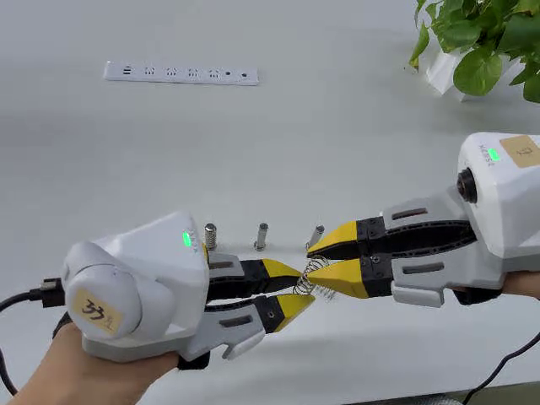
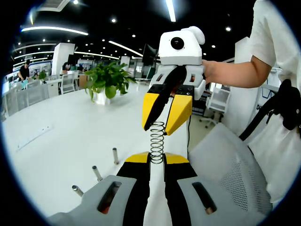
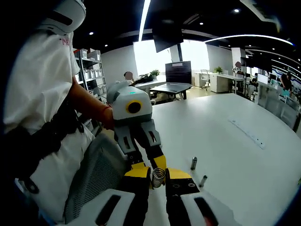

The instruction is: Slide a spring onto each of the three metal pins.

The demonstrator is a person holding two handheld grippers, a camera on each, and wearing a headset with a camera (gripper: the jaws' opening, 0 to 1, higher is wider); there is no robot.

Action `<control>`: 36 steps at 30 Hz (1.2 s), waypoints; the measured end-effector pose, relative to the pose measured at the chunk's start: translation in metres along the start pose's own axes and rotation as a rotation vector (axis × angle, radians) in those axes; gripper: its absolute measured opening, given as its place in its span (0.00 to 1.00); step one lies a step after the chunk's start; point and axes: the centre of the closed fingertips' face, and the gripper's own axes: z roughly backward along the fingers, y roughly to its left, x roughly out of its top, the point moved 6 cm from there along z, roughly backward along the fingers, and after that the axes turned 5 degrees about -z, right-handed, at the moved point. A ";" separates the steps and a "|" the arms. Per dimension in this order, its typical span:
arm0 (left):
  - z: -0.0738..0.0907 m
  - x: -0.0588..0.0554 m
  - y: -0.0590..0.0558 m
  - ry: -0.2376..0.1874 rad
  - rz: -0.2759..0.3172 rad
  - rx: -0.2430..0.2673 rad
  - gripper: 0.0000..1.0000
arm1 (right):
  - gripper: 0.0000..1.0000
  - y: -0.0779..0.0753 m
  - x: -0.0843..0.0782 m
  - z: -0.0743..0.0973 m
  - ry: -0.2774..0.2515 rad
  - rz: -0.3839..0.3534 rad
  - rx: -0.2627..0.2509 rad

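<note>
1. Nearest the viewer, a hand cradles the left gripper. Its yellow-tipped jaws reach toward the spring from the near left and are closed on the spring's near end. A black cable trails off behind this gripper, on the side away from the spring.
2. The spring is held up off the white workbench, stretched as a short coil between the two sets of yellow tips. In the left gripper view it rises straight from that view's own jaws to the opposite tips. In the right gripper view it appears end-on, seated between that view's own tips.
3. The right gripper comes at the spring from the right. Its jaws are drawn in to a narrow wedge that pinches the spring's far end.
4. Just beyond the spring, the three metal pins stand upright in a row on the workbench with their shafts bare. The right-hand pin is closest to the spring.
5. Well beyond the spring and to its left, a white power strip lies flat.
6. Far beyond the spring and to its right stands a leafy potted plant.
</note>
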 end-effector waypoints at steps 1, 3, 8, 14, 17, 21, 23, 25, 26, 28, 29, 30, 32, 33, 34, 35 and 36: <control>0.000 0.000 0.000 0.001 -0.002 0.001 0.06 | 0.10 0.000 0.001 0.000 0.005 0.003 0.005; 0.000 -0.001 0.001 0.008 -0.006 0.000 0.06 | 0.13 0.000 0.003 0.002 0.034 0.014 0.015; -0.001 -0.003 0.000 0.019 -0.017 -0.002 0.06 | 0.19 -0.005 0.005 0.004 0.159 0.099 0.043; -0.003 -0.005 -0.001 0.034 -0.021 -0.005 0.06 | 0.21 -0.006 0.005 -0.006 0.342 0.233 0.122; -0.004 -0.007 -0.001 0.042 -0.026 -0.006 0.06 | 0.21 -0.008 0.005 -0.010 0.404 0.283 0.158; -0.004 -0.008 -0.002 0.050 -0.032 -0.009 0.06 | 0.20 -0.009 0.007 -0.015 0.452 0.317 0.190; -0.005 -0.008 -0.003 0.057 -0.041 -0.011 0.06 | 0.19 -0.008 0.007 -0.018 0.481 0.337 0.215; -0.006 -0.008 -0.003 0.056 -0.041 -0.012 0.06 | 0.18 -0.008 0.006 -0.019 0.510 0.353 0.240; -0.006 -0.008 -0.003 0.055 -0.041 -0.013 0.06 | 0.17 -0.008 0.005 -0.020 0.523 0.361 0.246; -0.007 -0.008 -0.003 0.055 -0.042 -0.013 0.06 | 0.16 -0.010 0.002 -0.021 0.557 0.375 0.253; -0.007 -0.008 -0.003 0.053 -0.041 -0.014 0.06 | 0.15 -0.010 0.001 -0.021 0.568 0.384 0.257; -0.007 -0.008 -0.003 0.053 -0.041 -0.014 0.06 | 0.15 -0.010 0.000 -0.022 0.573 0.385 0.259; -0.007 -0.009 -0.003 0.053 -0.040 -0.014 0.06 | 0.14 -0.009 -0.001 -0.022 0.584 0.383 0.267; -0.007 -0.008 -0.002 0.051 -0.037 -0.014 0.06 | 0.13 -0.008 -0.001 -0.023 0.588 0.384 0.271; -0.007 -0.008 -0.002 0.051 -0.038 -0.014 0.06 | 0.13 -0.007 -0.002 -0.023 0.595 0.386 0.275; -0.007 -0.008 -0.002 0.051 -0.039 -0.014 0.06 | 0.13 -0.007 -0.003 -0.024 0.600 0.387 0.275; -0.007 -0.008 -0.002 0.050 -0.038 -0.015 0.06 | 0.12 -0.008 -0.003 -0.024 0.605 0.389 0.274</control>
